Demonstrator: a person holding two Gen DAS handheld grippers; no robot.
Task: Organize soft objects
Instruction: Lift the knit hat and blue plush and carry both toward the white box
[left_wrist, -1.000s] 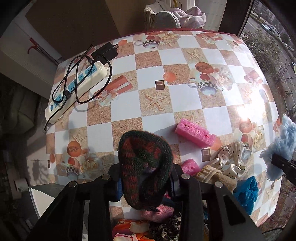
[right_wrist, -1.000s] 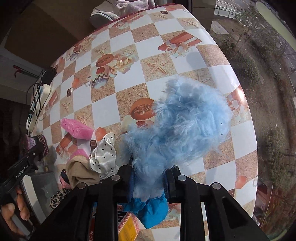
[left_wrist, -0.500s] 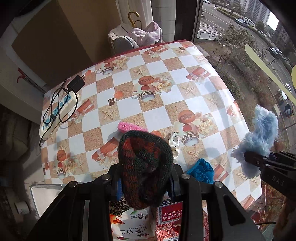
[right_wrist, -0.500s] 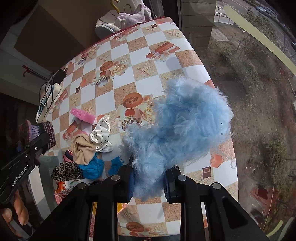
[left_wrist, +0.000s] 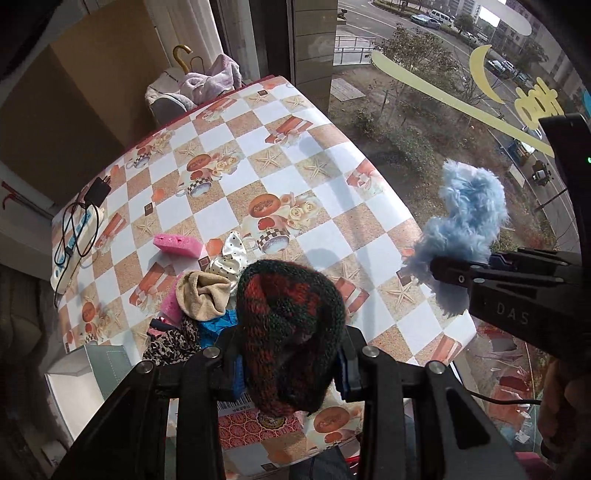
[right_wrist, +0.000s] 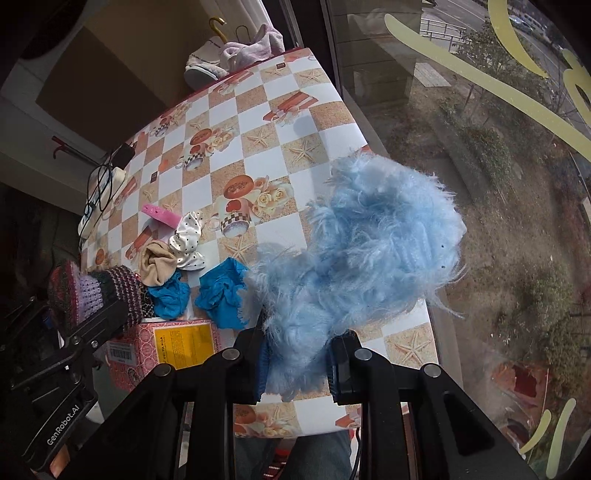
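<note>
Here the left gripper is clamped on a red-and-green knitted hat, held above the table's near edge. The right gripper pinches a fluffy blue piece over the table's right edge. The remaining soft pile lies left of centre in the left wrist view, nearer the left gripper.

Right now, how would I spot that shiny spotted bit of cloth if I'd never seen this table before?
Start at the checkered table and find the heap of soft things near its front left. At the heap's far edge, beside the pink sponge, lies the white satin cloth. It alone is glossy white with small black dots; the beige fabric touching it is plain and dull.
</note>
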